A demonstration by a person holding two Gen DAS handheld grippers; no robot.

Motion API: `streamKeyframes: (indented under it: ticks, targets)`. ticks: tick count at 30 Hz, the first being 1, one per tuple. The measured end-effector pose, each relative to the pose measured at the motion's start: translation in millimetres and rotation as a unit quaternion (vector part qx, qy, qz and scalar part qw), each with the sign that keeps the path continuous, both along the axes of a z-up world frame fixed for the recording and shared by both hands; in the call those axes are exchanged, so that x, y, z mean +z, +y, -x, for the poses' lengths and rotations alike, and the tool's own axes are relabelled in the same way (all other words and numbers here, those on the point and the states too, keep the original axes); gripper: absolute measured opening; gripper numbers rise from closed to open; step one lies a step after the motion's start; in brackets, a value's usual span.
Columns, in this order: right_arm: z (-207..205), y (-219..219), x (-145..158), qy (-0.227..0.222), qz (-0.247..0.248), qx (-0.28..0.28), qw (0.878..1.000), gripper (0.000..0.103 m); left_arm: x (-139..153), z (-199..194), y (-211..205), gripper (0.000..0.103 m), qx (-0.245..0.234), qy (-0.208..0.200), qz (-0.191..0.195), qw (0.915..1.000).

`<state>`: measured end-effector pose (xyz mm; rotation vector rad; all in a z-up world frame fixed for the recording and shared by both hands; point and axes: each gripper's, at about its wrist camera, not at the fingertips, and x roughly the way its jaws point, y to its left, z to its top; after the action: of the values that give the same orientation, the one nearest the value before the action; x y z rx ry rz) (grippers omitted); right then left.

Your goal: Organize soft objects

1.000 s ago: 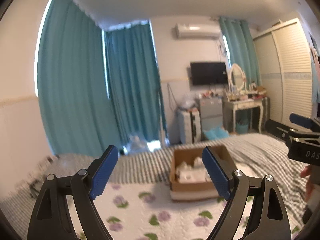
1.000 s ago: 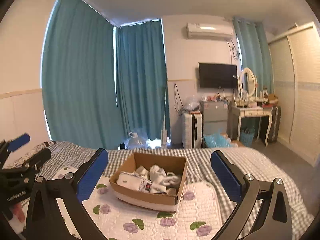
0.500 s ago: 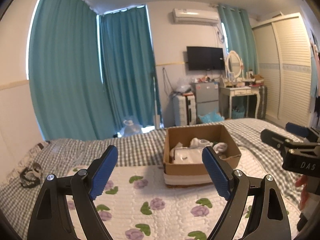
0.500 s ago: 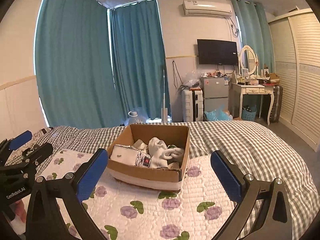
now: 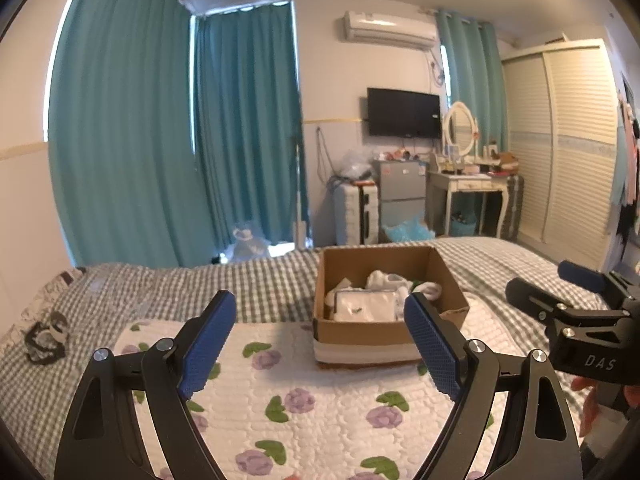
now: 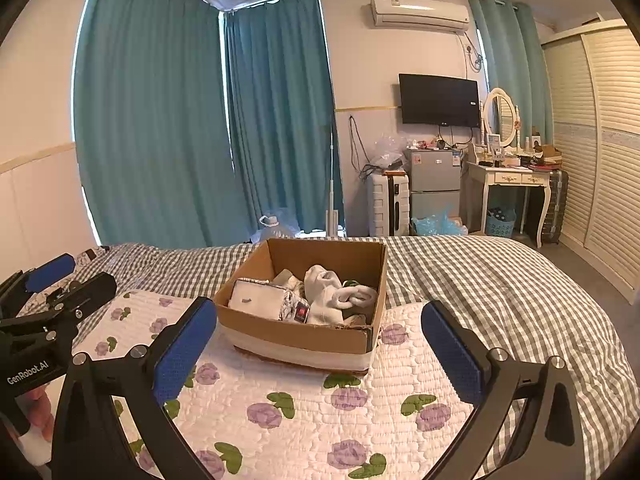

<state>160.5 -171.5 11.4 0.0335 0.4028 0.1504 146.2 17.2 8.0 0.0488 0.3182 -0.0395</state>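
Both the left gripper (image 5: 320, 336) and the right gripper (image 6: 318, 344) hang spread and empty before the cardboard box (image 6: 304, 332) on the quilt (image 6: 304, 412). Socks (image 6: 336, 296) lie inside; sorting either pending or finished.

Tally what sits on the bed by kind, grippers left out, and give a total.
Open brown cardboard box holding white socks: 1
White quilted mat with purple flowers: 1
Black-and-white fabric item on the checked bedspread: 1
Total: 3
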Motion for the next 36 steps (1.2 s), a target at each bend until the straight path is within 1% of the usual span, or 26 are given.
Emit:
streamKeyframes:
  ticks: [9,15,24,36]
  targets:
    - [-0.4,2.0,0.1,0.000,0.001,-0.001,1.000,0.103,-3.3,-1.3,-0.7,0.087,0.008,0.003,0.001,1.0000]
    - [-0.2,-0.2,0.0,0.001,-0.001,-0.002,1.000,0.103,-3.9,-0.6,-4.4,0.087,0.007,0.003,-0.006,1.0000]
    - [1.0,1.0,0.9,0.000,0.002,-0.005,1.000,0.103,-4.2,-1.7,-2.3,0.087,0.009,0.010,-0.001,0.9999]
    - [1.1,4.7,1.8,0.001,0.003,-0.002,1.000,0.103,-3.9,-0.3,-0.6,0.087,0.014,0.009,-0.001,0.9999]
